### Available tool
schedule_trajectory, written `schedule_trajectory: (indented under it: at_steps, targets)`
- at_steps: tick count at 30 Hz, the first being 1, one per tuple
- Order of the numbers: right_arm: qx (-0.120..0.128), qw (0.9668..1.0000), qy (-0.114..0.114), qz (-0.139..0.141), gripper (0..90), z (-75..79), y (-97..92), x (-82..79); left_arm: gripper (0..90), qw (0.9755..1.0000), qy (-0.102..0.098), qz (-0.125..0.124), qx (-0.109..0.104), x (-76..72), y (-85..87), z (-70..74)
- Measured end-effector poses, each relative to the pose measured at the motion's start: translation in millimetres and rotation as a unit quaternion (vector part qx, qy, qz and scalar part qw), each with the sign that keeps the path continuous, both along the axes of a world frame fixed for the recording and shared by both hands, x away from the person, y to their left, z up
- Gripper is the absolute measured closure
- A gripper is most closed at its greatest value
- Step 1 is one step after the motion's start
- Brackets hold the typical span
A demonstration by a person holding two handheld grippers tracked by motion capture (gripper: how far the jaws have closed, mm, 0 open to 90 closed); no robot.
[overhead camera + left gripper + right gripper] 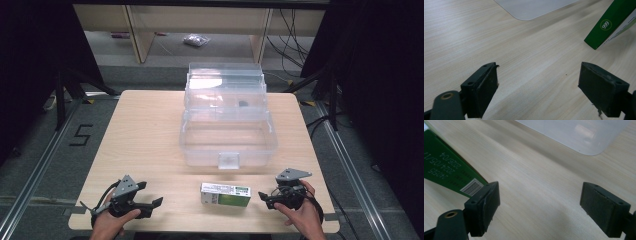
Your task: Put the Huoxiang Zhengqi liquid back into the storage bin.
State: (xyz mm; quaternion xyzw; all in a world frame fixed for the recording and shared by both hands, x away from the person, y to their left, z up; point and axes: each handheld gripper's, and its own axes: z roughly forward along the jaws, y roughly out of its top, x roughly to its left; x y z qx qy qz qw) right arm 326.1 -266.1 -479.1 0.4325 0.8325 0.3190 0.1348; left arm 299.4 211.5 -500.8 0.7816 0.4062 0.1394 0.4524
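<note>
box (225, 195): green-white | bin (227, 142): clear | table (145, 140): pale wood

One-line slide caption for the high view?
Both open grippers, left and right, rest on the wooden table flanking a green-and-white carton before an open clear plastic box.

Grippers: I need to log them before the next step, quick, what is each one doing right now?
Left gripper: open, holding nothing.
Right gripper: open, holding nothing, beside the green box.

Black fingers (482, 90), grey plate (293, 174), apparently screw-fastened pads.
</note>
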Motion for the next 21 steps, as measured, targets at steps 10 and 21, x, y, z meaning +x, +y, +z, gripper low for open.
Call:
schedule_trajectory:
  at_steps: [10,21]
  targets:
    - [-0.009,0.9997,0.002,0.020,17.5,8.6,3.4,-2.6,15.2,1.0000,0.000,0.001,0.000,0.3,0.4,-0.7]
    - [-0.017,0.9990,-0.013,0.040,18.6,13.7,6.1,-5.7,15.2,1.0000,0.002,0.000,0.000,0.6,0.9,-0.8]
